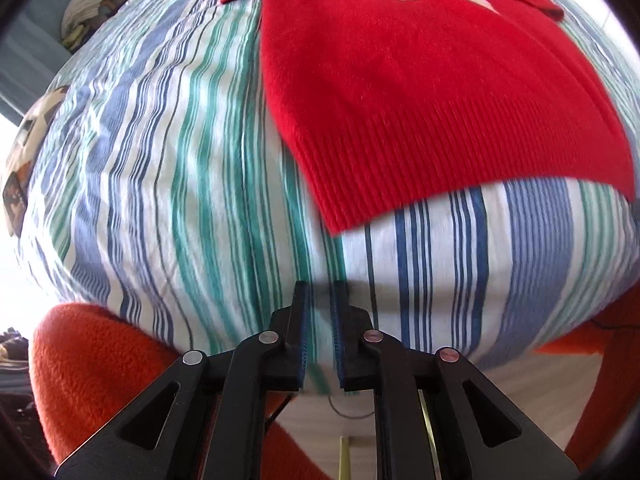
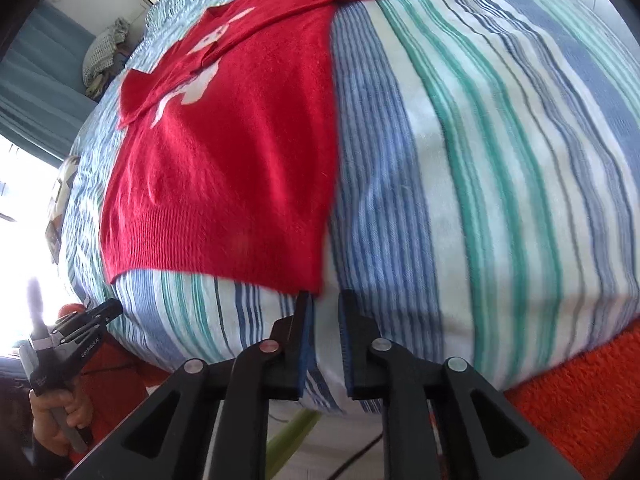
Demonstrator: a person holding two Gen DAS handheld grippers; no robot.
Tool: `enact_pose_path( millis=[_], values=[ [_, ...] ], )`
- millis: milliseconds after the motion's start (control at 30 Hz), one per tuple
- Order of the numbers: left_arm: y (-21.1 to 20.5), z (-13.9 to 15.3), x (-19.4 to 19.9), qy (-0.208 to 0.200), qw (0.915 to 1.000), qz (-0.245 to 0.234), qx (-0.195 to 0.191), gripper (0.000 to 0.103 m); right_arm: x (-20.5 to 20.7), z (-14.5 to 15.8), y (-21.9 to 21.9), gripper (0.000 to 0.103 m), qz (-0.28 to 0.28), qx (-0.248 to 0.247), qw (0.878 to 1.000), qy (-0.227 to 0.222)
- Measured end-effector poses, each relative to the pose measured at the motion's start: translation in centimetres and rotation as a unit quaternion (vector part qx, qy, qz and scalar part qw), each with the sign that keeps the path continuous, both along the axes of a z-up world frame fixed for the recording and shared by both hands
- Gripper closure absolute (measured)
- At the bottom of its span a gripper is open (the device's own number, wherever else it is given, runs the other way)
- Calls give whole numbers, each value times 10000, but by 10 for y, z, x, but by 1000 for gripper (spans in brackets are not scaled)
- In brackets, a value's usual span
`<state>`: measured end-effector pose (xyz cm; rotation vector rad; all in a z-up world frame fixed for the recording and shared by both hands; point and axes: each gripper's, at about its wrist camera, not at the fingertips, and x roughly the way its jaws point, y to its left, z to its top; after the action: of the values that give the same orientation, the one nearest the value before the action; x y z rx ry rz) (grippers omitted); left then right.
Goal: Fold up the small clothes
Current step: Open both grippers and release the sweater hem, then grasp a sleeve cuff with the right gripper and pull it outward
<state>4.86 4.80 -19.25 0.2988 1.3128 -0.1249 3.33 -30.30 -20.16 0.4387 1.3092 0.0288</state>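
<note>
You have a bed [image 1: 168,168] under a sheet striped blue, green and white. Beyond its far-left corner hang teal curtains [image 2: 36,80], with a rumpled pale bundle [image 2: 106,50] beside them. Bright window light [image 2: 16,184] washes out the left edge.

One red sweater [image 2: 240,152], one striped bedsheet [image 2: 500,180], two grippers: left gripper [image 2: 114,307], right gripper [image 2: 326,300].

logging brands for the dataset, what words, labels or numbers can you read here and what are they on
"GenRobot.AI", as best it reads: small white print on the black body of the left gripper, right wrist view.
White print lower on its handle: too small to read.
The white shape on the red sweater is a picture, not text.
Nothing else is readable.
</note>
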Motion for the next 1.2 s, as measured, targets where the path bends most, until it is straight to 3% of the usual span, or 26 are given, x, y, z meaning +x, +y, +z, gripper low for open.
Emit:
enact_pose_path(
  millis=[67,133,233,300,367,467,567,633,700,733,767,833,900,967,1033,1100,1200],
  values=[
    [15,16,-8,-54,9992,189,-352,79,-1,24,-8,80,74,-243,9995,-192],
    [31,33,-13,-295,9971,425,-556,56,10,60,-16,77,333,-855,9937,-639],
    [50,48,-10,-656,9926,798,-643,52,54,104,-8,75,1048,-1774,9698,-1302],
    [60,53,-3,-809,9876,1076,-803,52,93,112,13,75,1766,-2082,9474,-1668],
    [70,53,3,-856,9826,1338,-962,52,132,102,41,75,2548,-2170,9245,-1824],
    [75,51,5,-906,9789,1495,-1057,52,194,60,83,75,3439,-2325,8933,-1722],
    [79,46,3,-950,9801,1482,-921,52,236,18,114,75,3738,-2655,8758,-1508],
    [82,39,1,-897,9810,1482,-875,52,259,-3,127,72,3722,-2721,8750,-1478],
    [83,33,3,-789,9813,1524,-867,52,271,-3,124,74,3455,-2474,8906,-1622],
    [83,31,3,-755,9812,1546,-879,52,278,4,112,95,3145,-2225,9073,-1684],
    [84,30,5,-732,9807,1573,-896,52,280,12,97,98,2819,-2104,9193,-1765],
    [85,28,6,-711,9801,1601,-934,52,280,38,49,98,1941,-1922,9392,-2082],
    [86,27,7,-687,9791,1631,-1006,52,266,65,-27,98,831,-1763,9551,-2233],
    [87,26,8,-670,9775,1672,-1095,52,242,81,-94,98,-55,-1720,9588,-2261],
    [86,23,9,-626,9773,1683,-1124,52,209,90,-158,98,-811,-1891,9543,-2166],
    [84,21,10,-592,9781,1663,-1102,52,181,82,-203,98,-1159,-2176,9507,-1880],
    [76,20,7,-591,9811,1563,-975,52,144,59,-252,98,-1928,-1998,9488,-1506]
  ],
)
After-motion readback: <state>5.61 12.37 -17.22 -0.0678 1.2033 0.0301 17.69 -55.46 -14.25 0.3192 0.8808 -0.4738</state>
